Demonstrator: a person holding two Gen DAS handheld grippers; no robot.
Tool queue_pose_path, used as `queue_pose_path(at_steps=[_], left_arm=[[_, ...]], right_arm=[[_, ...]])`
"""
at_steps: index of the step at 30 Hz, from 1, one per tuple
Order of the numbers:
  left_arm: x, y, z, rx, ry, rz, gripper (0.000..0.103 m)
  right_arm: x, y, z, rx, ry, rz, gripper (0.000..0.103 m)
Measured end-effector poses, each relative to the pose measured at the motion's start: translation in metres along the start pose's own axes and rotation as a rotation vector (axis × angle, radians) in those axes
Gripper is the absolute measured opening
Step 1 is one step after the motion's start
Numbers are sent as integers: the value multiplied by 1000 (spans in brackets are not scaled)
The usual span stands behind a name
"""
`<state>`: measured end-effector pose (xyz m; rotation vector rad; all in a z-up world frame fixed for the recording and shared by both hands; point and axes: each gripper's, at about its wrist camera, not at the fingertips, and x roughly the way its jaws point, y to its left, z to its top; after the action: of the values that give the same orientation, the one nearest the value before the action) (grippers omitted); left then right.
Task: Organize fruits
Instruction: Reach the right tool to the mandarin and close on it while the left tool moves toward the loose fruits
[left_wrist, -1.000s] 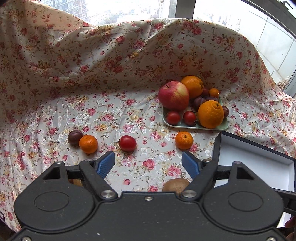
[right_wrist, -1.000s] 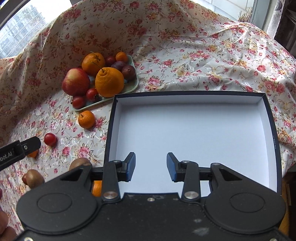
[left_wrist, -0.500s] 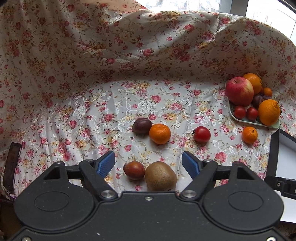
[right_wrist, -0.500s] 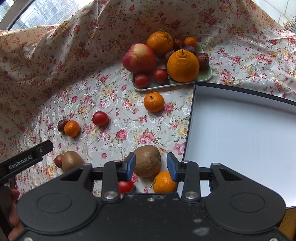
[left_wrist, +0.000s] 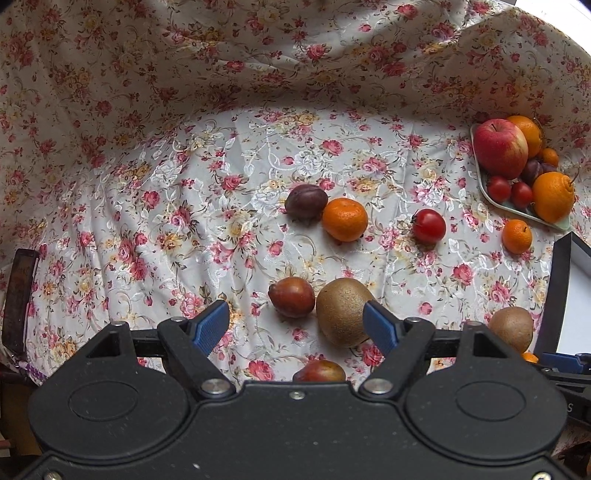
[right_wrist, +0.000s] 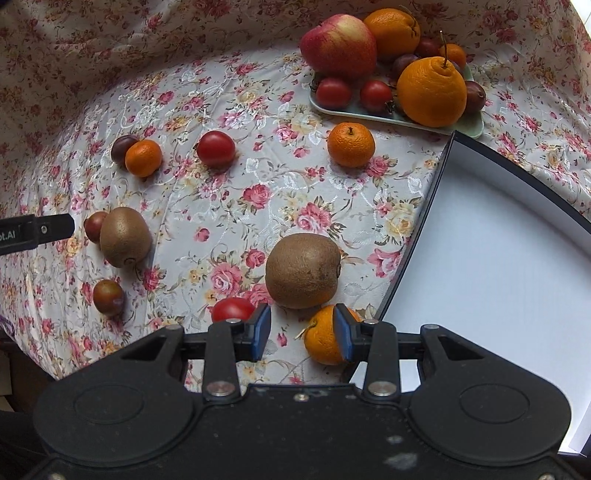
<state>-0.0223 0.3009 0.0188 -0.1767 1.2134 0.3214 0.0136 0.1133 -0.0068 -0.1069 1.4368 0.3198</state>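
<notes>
- The left gripper (left_wrist: 296, 322) has its jaws spread wide and holds nothing; its blue pads touch no fruit.
- Just beyond and between its fingertips lie 2 fruits side by side: a small dark red fruit (left_wrist: 291, 302) on the left and a kiwi (left_wrist: 343, 312) on the right, which sits close against the right pad, off centre.
- That kiwi's long axis runs near to far, roughly along the gripper's line, so the jaws would likely close across its narrow width after a small shift to the right.
- The right gripper (right_wrist: 302, 334) is about half open and empty; a mandarin (right_wrist: 325, 339) lies low between its fingers, pressed toward the right one, with a second kiwi (right_wrist: 303, 270) just beyond.
- The open box (right_wrist: 498, 258) lies to the right, nearer the right gripper.
</notes>
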Motion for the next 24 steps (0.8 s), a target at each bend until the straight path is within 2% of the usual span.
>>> queue_pose_path(at_steps=[8, 15, 20, 24], left_arm=[[7, -3, -5, 21, 37, -5, 80], [12, -1, -7, 26, 64, -16, 80], [16, -1, -8, 38, 83, -23, 80], [23, 1, -9, 41, 108, -19, 80]], right_arm=[[11, 4, -1, -89, 7, -110, 39], [19, 13, -5, -181, 16, -147, 40], [32, 16, -7, -207, 59, -127, 41], [45, 20, -11, -234, 97, -126, 37]])
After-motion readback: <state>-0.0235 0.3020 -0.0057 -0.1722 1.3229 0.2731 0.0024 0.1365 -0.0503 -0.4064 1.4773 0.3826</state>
